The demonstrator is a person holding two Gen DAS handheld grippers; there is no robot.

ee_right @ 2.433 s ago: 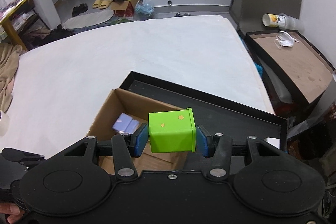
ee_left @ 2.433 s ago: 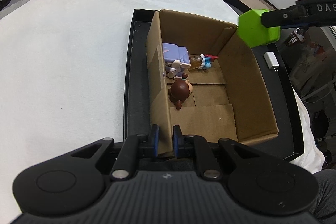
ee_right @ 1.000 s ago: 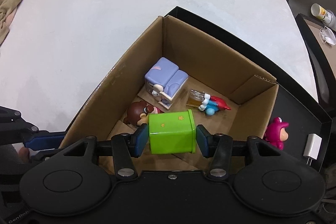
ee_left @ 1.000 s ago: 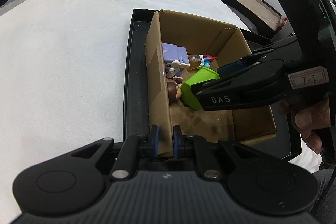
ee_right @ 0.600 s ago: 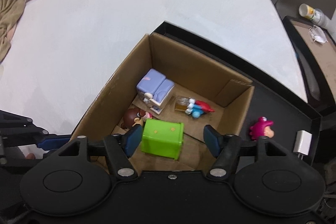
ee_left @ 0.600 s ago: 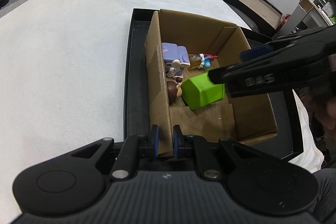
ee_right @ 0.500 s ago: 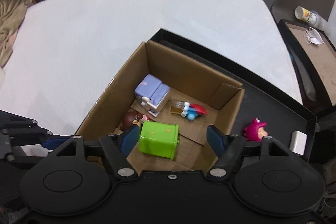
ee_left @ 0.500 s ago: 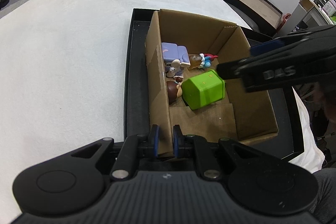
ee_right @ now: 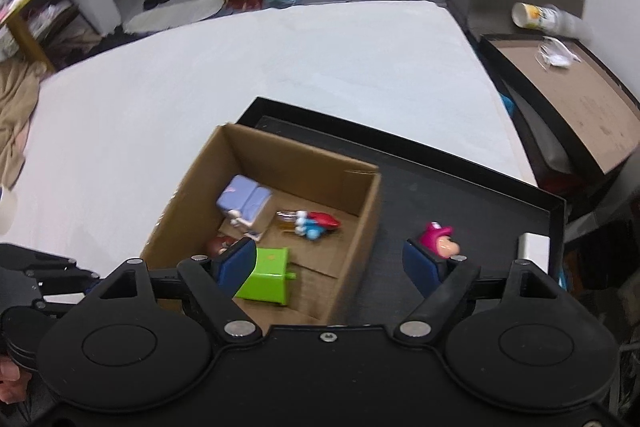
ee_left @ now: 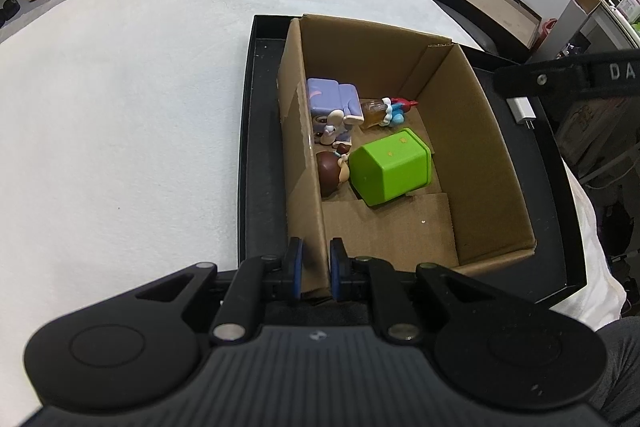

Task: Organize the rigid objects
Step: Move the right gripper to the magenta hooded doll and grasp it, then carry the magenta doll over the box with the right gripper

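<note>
Left claw (ee_left: 311, 269) pinching the near wall of the brown cardboard box (ee_left: 472, 131), green plastic cube (ee_left: 390, 167) lying inside just ahead, right claw (ee_right: 330, 263) spread wide and just opened, empty, pink toy figure (ee_right: 438, 239) beside its right finger

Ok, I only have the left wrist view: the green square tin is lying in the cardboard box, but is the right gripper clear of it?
Observer: Yes. The right gripper has just been opening its jaws. They stand wide with nothing between the pads, and the green square tin lies on the box floor beyond them.
Operator: Is there anything outside the box that I can't see?
Observer: A pink toy figure sits on the black tray, just outside the right wall of the brown cardboard box. That wall hides it from you.
Operator: Is it touching the white charger?
Observer: No, they are apart. The white charger block lies further right, by the tray's rim.
</note>
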